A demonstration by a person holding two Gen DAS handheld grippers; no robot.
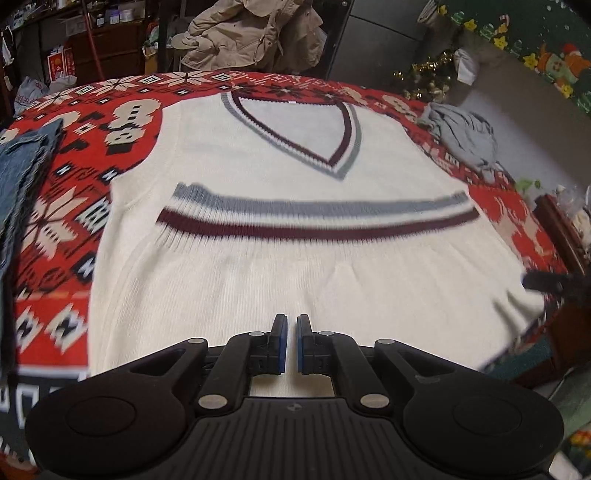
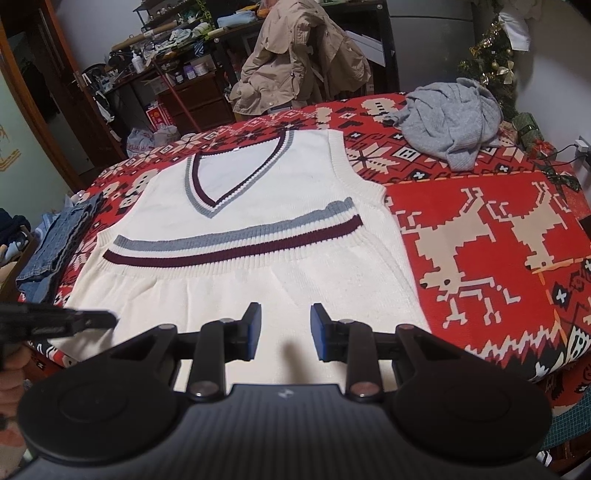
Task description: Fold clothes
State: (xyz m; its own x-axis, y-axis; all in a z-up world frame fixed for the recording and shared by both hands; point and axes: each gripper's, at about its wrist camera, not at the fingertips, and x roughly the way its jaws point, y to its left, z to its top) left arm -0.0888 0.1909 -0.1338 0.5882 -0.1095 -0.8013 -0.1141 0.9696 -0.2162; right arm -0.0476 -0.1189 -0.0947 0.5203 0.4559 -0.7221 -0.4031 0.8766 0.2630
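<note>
- Left wrist view: the left gripper (image 1: pixel 291 341) hangs clenched and empty over the near fold of the one cream vest (image 1: pixel 280 236), spread on the red blanket (image 1: pixel 55 206). A pinch there may catch only the top layer, so the fold drags crooked.
- Right wrist view: the right gripper (image 2: pixel 285 330) is parted, grasping nothing. Counted: one vest, one grey sweater (image 2: pixel 450 118), one denim stack (image 2: pixel 62 236).

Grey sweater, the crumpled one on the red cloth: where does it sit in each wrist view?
Left wrist view: grey sweater at the upper right, right of the white vest's V-neck.
Right wrist view: grey sweater at the upper right, beyond the vest's shoulder.
Shared landmark: the beige jacket hanging behind the table.
</note>
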